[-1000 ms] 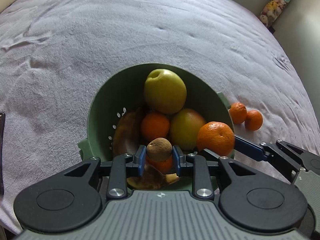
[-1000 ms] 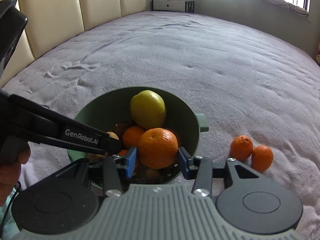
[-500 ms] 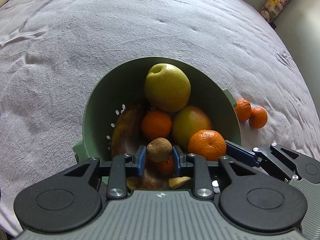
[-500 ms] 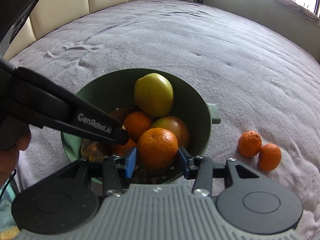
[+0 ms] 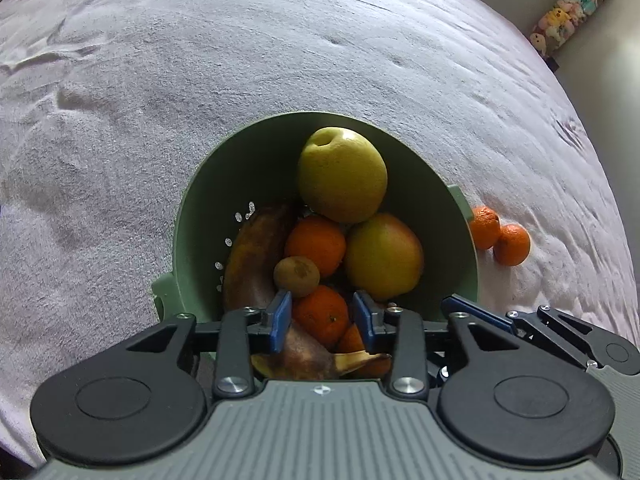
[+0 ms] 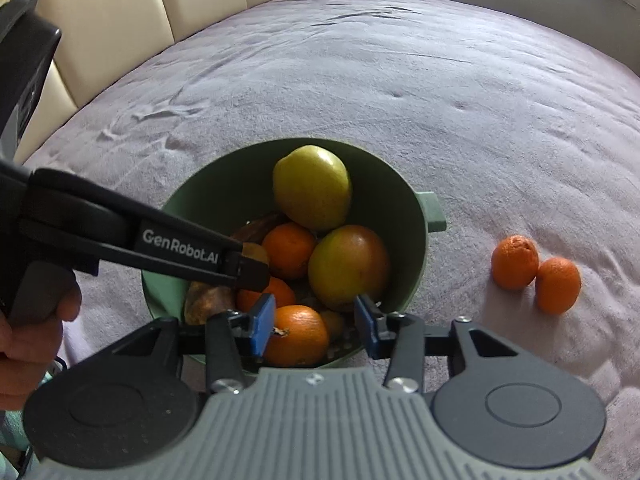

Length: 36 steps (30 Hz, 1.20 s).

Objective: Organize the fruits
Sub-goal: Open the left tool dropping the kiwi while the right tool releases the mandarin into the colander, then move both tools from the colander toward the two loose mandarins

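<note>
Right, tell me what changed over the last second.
Both jaws opened. The left gripper let go of the small brown kiwi, which now lies in the green colander bowl. The right gripper released the orange mandarin there too. The two mandarins on the bedspread stayed put.

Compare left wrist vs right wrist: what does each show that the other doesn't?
Left wrist only: the brown kiwi in plain sight, a plush-toy column in the corner.
Right wrist only: the cream headboard, a holding hand, the orange between the open right tool.
Both: green colander, yellow apple, two mandarins on the blanket.
</note>
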Available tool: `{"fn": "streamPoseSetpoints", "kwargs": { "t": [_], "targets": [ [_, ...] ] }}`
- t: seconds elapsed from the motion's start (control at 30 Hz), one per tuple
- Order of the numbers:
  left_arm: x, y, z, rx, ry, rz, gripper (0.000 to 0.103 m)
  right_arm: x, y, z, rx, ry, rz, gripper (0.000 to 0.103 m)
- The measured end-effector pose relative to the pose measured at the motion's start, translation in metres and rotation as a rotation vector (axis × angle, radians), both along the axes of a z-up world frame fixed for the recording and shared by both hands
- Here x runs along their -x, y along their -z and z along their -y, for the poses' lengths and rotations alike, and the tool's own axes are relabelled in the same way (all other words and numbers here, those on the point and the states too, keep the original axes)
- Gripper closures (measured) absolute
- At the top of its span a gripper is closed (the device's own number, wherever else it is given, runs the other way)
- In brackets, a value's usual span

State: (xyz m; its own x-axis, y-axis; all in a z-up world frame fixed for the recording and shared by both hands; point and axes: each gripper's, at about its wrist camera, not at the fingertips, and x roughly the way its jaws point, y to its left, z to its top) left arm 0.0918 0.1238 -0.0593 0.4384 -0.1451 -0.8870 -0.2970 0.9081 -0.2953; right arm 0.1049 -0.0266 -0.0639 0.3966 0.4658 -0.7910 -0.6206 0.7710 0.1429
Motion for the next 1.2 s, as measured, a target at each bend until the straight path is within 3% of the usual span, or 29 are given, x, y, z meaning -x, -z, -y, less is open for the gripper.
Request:
{"fn": "streamPoseSetpoints", "kwargs": {
  "t": [0.2, 0.3, 0.4, 0.57, 0.73, 0.93, 1.2],
  "targets": [
    [0.004, -0.009, 0.005, -0.032, 0.003, -0.001, 0.047, 0.004, -0.011, 0.007, -0.017, 0.022, 0.022, 0.058],
    [0.007, -0.016, 0.007, -0.036, 0.003, 0.022, 0.047, 0.007, -0.019, 0.012, -0.022, 0.051, 0.053, 0.048],
    [0.012, -0.026, 0.013, -0.066, 0.01, 0.069, 0.047, 0.011, -0.027, 0.02, -0.02, 0.078, 0.082, 0.047],
    [0.019, -0.048, 0.035, -0.182, 0.053, 0.179, 0.041, 0.018, -0.039, 0.042, 0.002, 0.147, 0.142, 0.047],
    [0.022, -0.061, 0.057, -0.214, 0.116, 0.274, 0.041, 0.019, -0.047, 0.074, 0.007, 0.245, 0.178, 0.047],
    [0.024, -0.069, 0.09, -0.26, 0.212, 0.36, 0.041, 0.011, -0.045, 0.113, -0.025, 0.378, 0.158, 0.046],
    [0.02, -0.057, 0.134, -0.357, 0.351, 0.415, 0.041, -0.002, -0.029, 0.143, -0.048, 0.478, 0.109, 0.047]
  ]
}}
